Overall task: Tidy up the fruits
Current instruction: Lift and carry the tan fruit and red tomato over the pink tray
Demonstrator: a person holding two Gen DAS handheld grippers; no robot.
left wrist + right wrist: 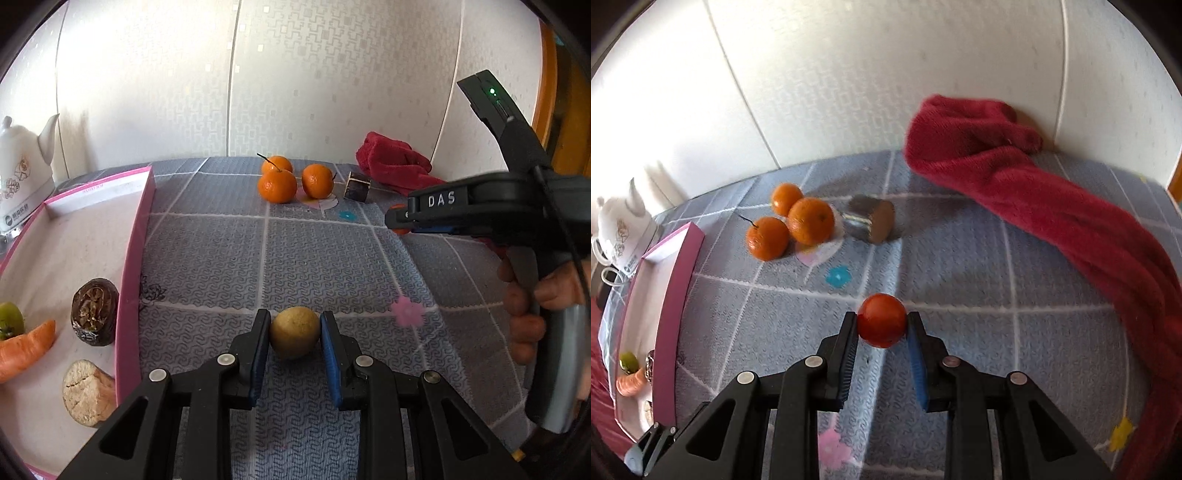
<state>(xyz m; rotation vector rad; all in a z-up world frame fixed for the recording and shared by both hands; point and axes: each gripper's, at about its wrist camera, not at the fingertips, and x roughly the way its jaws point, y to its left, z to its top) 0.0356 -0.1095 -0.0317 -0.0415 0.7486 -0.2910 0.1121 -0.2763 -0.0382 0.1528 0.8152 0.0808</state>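
Between the left tongs we have a small yellow-brown round fruit, both blue pads pressed to its sides, sitting above the patterned blue cloth on the table. We'd judge it light and fairly firm with dull, non-slippery skin; a hold across the widest part, as now, looks right.

Right tongs are pinching a small red tomato the same way, pads on opposite sides. We'd call it light, smooth and thin-skinned: it can bruise or squirt out if squeezed harder, so keep the hold at the middle and gentle. Both tongs are closed down to the width of their fruit, not spread, not fully together.

Further out: three oranges bunched touching each other at the far side of the table, a short dark cylinder just beside them, a red towel near the wall. They'd be firm, heavier, and wide for these tongs.

Left side: pink-walled tray already holding a carrot, a green fruit, a dark wrinkled round piece and a pale cut piece. We read it as the drop target, left-held fruit nearest. White kettle stands behind the tray.
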